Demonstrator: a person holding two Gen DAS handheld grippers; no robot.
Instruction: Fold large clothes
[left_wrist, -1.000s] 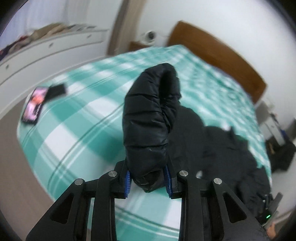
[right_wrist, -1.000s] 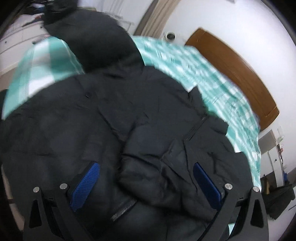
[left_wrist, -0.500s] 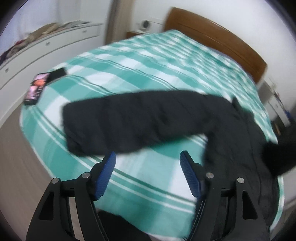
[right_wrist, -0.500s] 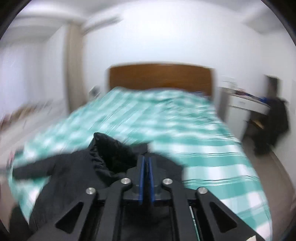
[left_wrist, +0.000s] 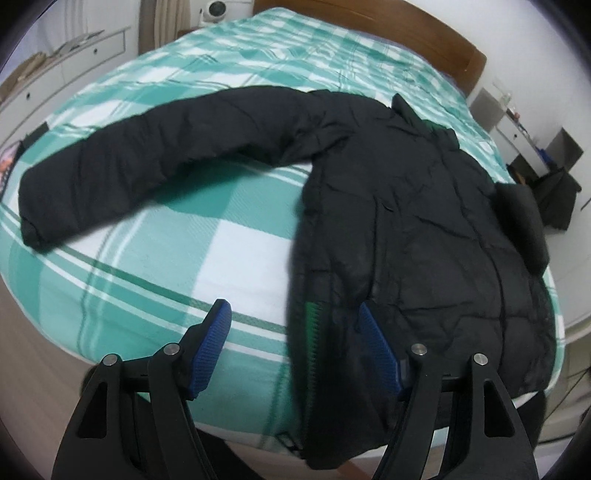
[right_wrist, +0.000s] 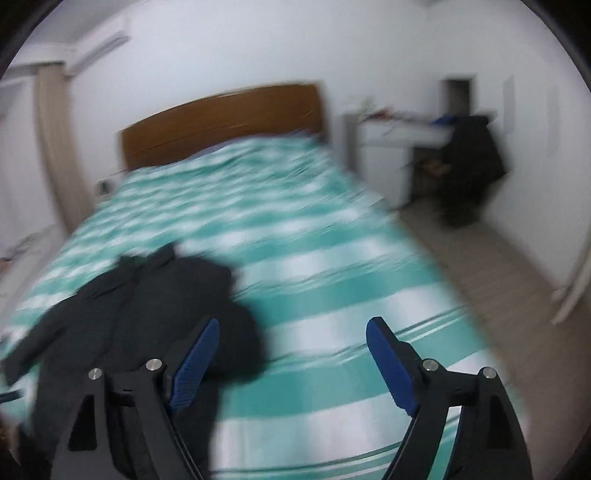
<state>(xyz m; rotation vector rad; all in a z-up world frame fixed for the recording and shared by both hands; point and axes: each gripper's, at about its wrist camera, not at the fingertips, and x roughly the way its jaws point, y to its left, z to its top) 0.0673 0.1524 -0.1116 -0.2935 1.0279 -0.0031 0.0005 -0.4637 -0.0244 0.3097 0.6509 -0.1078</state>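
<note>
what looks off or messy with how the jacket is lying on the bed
The black jacket hangs over the foot edge of the bed at its hem. One sleeve is stretched flat to the side; the other is bunched against the body, so it lies lopsided.

Black puffer jacket (left_wrist: 406, 221) lies flat on the bed — one sleeve (left_wrist: 155, 155) stretched sideways.

Left wrist view: sits behind the left gripper (left_wrist: 295, 332), above the bed's foot edge, tilted down, close over the black jacket (left_wrist: 406, 221), facing the headboard (left_wrist: 424, 40). Right wrist view: behind the right gripper (right_wrist: 291, 350), held more level, looking up the bed (right_wrist: 314, 240) at the headboard and wall; blurred. Shared: jacket, checked bedcover, headboard, desk corner.
</note>
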